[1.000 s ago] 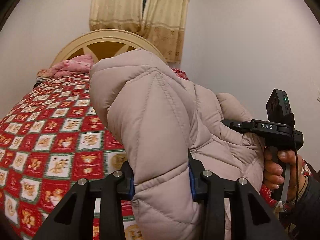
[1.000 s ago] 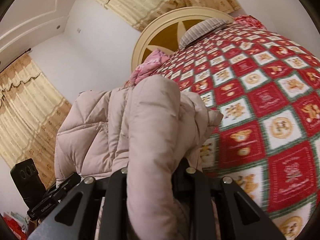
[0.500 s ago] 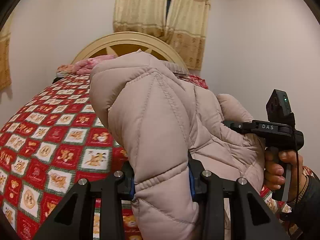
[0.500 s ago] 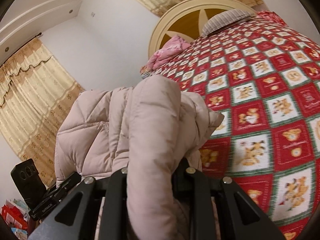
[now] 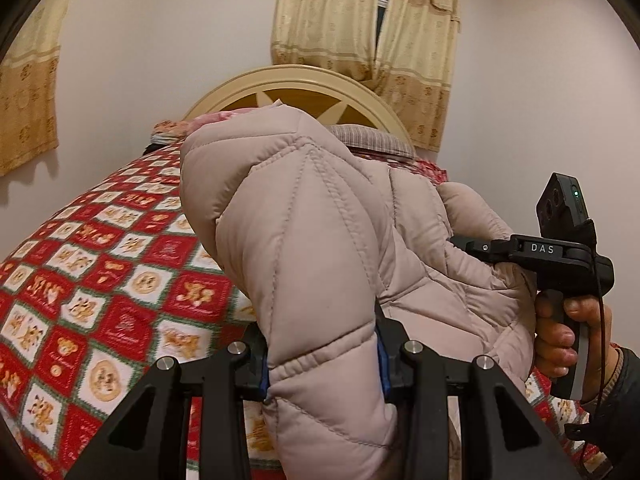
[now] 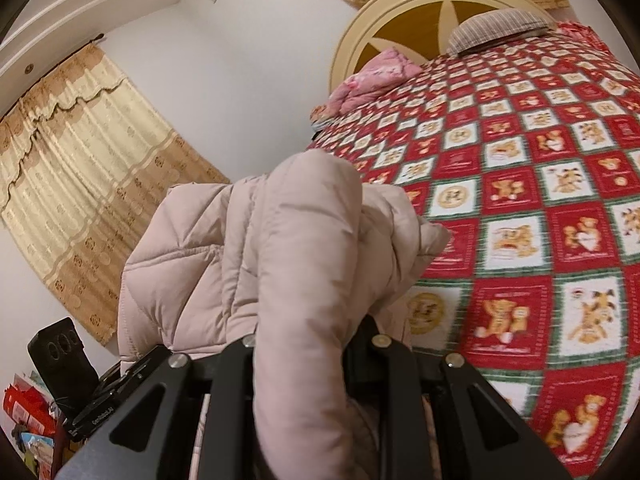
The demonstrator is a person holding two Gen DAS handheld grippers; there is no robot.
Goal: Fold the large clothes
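Puffy pale-pink quilted coat [image 5: 312, 248] bunches up in front of both tools, left tool [image 5: 322, 360] and right tool [image 6: 300, 344] each clamped on a thick fold, above the red teddy-bear bedspread [image 6: 540, 208].

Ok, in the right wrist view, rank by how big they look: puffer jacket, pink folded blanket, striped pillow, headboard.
1. puffer jacket, inflated by nearness to the camera
2. headboard
3. striped pillow and pink folded blanket: look alike, not ranked
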